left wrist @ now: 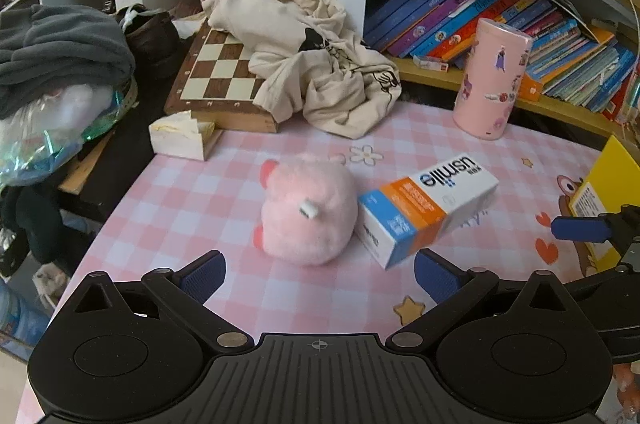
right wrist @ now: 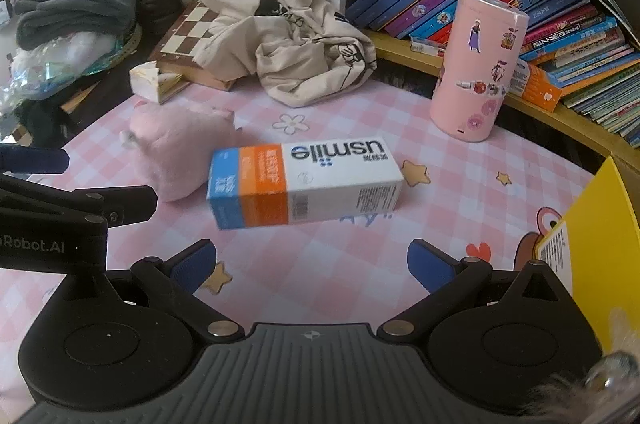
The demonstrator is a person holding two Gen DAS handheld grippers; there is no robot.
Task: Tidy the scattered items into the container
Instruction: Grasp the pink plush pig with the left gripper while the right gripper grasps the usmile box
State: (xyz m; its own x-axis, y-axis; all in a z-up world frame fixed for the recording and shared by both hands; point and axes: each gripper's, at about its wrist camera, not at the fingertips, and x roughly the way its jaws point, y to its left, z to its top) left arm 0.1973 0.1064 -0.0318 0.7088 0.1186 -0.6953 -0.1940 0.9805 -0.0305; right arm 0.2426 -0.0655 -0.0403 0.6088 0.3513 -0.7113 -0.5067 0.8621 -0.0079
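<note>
**Hovering over the toothpaste box, both jaws released**

Hovering low over the pink checked desk (right wrist: pixel 320 264), the right gripper (right wrist: pixel 312 264) has its jaws spread wide and empty, its blue pads flanking bare cloth just short of the usmile box (right wrist: pixel 306 180); that spacing looks chosen to take the box across its narrow width, though this is a judgement only; the left gripper (left wrist: pixel 320 276) is likewise released and holds nothing, its camera aimed between the box and the pink plush toy (left wrist: pixel 306 212).

The box lies flat on its long side, label upward, which leaves its two long faces free for the pads; the plush sits just left of the box, touching or nearly touching its blue end, so a grasp there risks catching fur; taking the white end, away from the toy, seems safer.

Right of the box stands a yellow container (right wrist: pixel 588 224), only its wall showing, so its inside cannot be judged; it sits near enough that each item needs only a short carry.

Beyond the box, a pink sticker-covered canister (right wrist: pixel 478 72) stands upright by the bookshelf (right wrist: pixel 520 4); behind and left of the box a cream cloth bag (right wrist: pixel 288 32) is slumped over a chessboard (left wrist: pixel 216 72), probably not scattered items.
</note>
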